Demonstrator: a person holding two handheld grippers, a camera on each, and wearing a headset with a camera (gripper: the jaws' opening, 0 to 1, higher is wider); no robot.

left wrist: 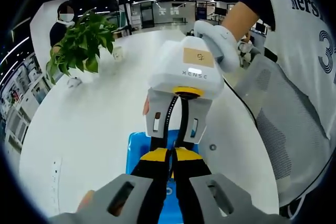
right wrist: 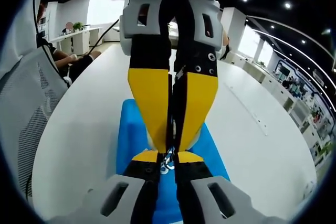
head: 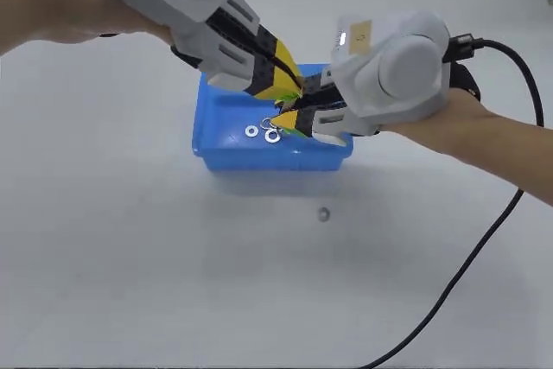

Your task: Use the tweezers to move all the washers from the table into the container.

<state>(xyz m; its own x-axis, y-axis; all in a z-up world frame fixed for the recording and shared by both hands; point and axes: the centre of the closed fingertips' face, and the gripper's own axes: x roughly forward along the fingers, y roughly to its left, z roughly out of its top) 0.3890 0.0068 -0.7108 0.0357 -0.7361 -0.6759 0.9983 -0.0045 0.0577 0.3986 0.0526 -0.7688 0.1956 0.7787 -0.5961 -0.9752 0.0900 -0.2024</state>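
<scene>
Holding left gripper point(head: 292, 91), right gripper point(head: 283, 118) tip-to-tip above container point(head: 216, 151) so washers point(head: 262, 133) drop inside; jaws near-shut, I cannot tell on what.

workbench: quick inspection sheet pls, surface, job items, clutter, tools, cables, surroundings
surface: white table, smooth
job's things: blue container mid-table with washers inside; one washer lies on the table in front of it
clutter: nothing seen
grippers: left tool and right tool meet tip to tip over the container, jaws closed; what they pinch is hidden
cables: black cable runs from the right tool across the table
surroundings: potted plant, mesh chair, open office
</scene>
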